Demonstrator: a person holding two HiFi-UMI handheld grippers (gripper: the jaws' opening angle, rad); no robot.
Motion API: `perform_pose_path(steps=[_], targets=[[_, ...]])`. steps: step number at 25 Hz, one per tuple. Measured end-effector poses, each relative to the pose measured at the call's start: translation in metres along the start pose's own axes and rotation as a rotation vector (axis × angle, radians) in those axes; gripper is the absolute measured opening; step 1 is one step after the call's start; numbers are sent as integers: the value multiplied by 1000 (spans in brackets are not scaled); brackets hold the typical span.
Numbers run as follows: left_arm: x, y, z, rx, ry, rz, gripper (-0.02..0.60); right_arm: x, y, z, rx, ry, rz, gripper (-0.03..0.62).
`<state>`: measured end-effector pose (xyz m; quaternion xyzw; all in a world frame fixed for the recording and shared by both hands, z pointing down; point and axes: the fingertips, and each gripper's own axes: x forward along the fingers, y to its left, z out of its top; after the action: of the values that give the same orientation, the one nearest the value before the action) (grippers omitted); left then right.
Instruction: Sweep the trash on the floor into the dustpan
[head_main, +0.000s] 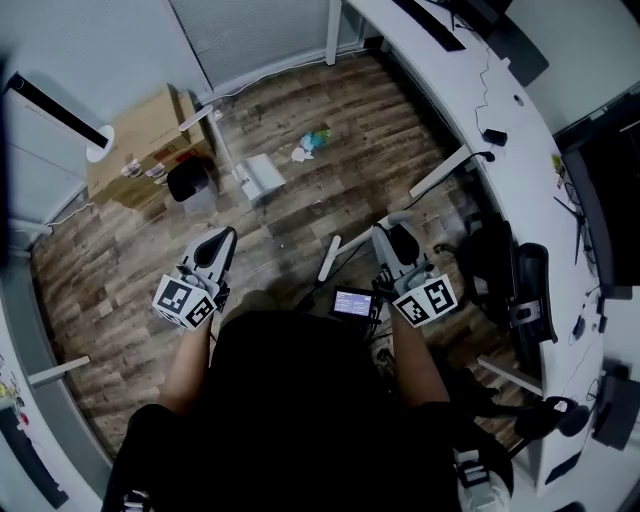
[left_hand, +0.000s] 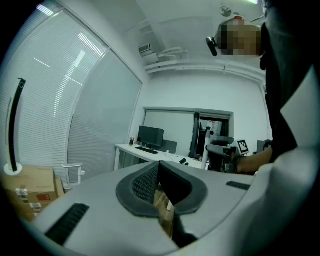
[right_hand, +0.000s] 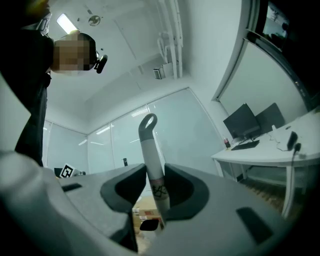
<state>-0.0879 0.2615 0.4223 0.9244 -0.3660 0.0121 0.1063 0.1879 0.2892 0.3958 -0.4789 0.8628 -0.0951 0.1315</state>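
- Where the head view begins at the left, a cardboard box (head_main: 140, 150) and a black bin (head_main: 190, 183) are seen by the wall, well ahead of the left tool (head_main: 225, 242).
- The left tool's jaws are pressed together, and nothing is made out between them.
- A white object, taken to be the dustpan (head_main: 262, 175), is found on the floor (head_main: 120, 270) just right of the bin. It lies nearer the left tool than the right one.
- The trash (head_main: 312, 143), a small teal-and-white clump, is seen just beyond the dustpan and to its right, not touching it. It lies ahead of both tools and well apart from each.
- The right tool (head_main: 385, 235) is clamped on a pale handle (right_hand: 152, 165), judged to be the broom's. The handle is held upright, with its hanging loop at the top.
- A leftward, slightly nearer stroke is judged to be what would carry the trash to the dustpan. Which way the pan's mouth faces cannot be told.
- The bench (head_main: 510, 170) is seen curving along the right side.
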Motion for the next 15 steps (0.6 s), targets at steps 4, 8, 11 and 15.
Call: perform_pose_path(steps=[4, 8, 11, 15], targets=[[6, 22, -2, 1, -9, 63, -5, 11, -29, -1, -3, 13, -69, 109], [21, 48, 0, 12, -25, 107, -5, 31, -46, -1, -21, 25, -74, 109], [37, 74, 6, 1, -50, 153, -5, 50, -64, -2, -28, 41, -92, 109], [65, 118, 15, 7, -82, 217, -5, 80, -91, 5, -47, 47, -148, 108]])
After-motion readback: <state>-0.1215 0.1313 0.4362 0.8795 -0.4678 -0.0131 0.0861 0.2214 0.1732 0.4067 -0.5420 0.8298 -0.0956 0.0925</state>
